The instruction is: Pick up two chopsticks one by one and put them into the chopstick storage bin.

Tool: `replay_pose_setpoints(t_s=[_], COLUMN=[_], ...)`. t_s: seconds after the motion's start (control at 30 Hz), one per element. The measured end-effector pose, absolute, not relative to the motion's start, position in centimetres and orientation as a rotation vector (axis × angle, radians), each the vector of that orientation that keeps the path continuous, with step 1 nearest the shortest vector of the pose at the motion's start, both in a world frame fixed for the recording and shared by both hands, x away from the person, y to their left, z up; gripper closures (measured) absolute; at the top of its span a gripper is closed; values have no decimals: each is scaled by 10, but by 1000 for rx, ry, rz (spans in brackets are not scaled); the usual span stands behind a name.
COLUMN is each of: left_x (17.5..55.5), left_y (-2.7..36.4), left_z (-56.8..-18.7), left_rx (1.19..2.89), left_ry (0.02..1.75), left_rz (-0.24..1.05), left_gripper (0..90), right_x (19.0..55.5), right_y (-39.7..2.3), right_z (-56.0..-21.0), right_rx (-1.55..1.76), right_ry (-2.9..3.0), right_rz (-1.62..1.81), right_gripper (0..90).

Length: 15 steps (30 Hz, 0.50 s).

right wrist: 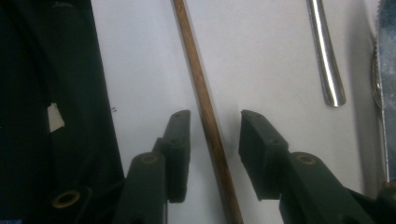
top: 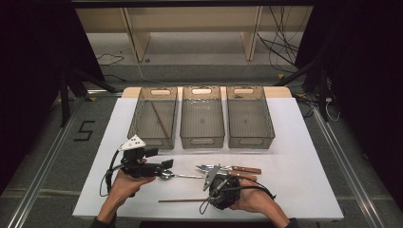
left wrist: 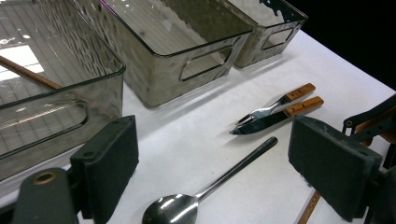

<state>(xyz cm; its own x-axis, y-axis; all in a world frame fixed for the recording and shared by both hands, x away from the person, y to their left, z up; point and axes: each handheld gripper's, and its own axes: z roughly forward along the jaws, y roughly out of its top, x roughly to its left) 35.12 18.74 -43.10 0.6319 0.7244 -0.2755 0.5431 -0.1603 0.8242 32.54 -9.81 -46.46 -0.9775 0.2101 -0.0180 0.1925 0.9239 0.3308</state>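
So far the sorting looks barely begun: on the white worktop (top: 294, 142), of the three clear bins only the left bin (top: 142, 137) holds anything, one chopstick (top: 159, 118). The knife (left wrist: 266, 120), fork (left wrist: 275, 103) and spoon (left wrist: 205, 191) lie loose between the hands. The left tongs (left wrist: 212, 168) hang spread above the spoon, while the right tongs (right wrist: 215, 135) straddle the second chopstick (right wrist: 205, 112) near the front edge, pads not yet touching.

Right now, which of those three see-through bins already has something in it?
The left bin, the one nearest the left gripper: a thin brown stick lies slantwise on its floor. The middle bin and the right bin hold nothing.
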Motion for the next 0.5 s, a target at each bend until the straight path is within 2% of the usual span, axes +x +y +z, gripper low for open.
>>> replay_pose_setpoints(t_s=[0.5], left_x=[352], left_y=[188], left_z=[-431], left_rx=[1821], left_ry=[1028], left_rz=[222], left_gripper=[157], right_x=[325], right_y=[-87], right_z=[-465], right_rx=[280], right_ry=[3057], right_rz=[410], right_gripper=[804])
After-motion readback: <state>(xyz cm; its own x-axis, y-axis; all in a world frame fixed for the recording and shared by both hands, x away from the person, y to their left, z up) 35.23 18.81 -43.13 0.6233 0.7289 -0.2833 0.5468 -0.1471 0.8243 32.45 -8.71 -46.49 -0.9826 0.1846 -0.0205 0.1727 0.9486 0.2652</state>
